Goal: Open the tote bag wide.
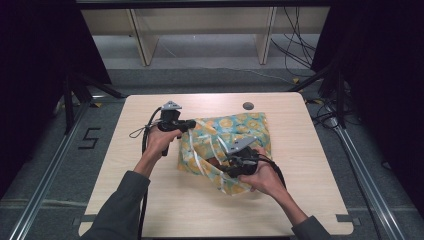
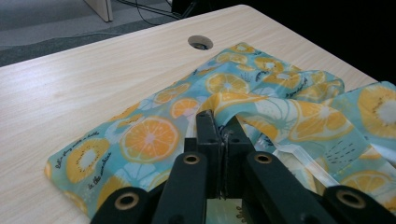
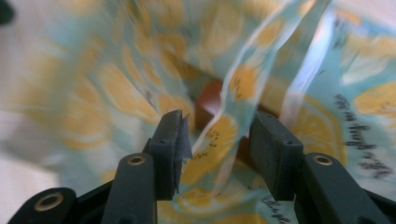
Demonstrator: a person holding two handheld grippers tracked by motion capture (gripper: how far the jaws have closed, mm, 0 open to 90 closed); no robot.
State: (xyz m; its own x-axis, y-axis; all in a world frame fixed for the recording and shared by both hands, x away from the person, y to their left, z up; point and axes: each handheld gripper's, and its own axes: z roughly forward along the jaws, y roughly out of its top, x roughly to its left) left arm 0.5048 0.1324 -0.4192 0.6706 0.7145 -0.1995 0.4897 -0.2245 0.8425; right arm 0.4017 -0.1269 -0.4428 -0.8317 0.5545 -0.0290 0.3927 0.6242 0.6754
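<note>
A fruit-print cloth bag (image 1: 235, 145) lies in the middle of the tabletop (image 1: 150, 200). The left gripper (image 2: 218, 122) has its fingers closed on a fold at the bag's edge. The right gripper (image 3: 217, 140) has its fingers apart at the bag's opening, with a strap (image 3: 233, 93) hanging between them.

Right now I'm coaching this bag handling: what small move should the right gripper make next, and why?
Probably close the right gripper: its fingers stand open around a strap of the bag, while the left gripper already pinches the fabric.
</note>
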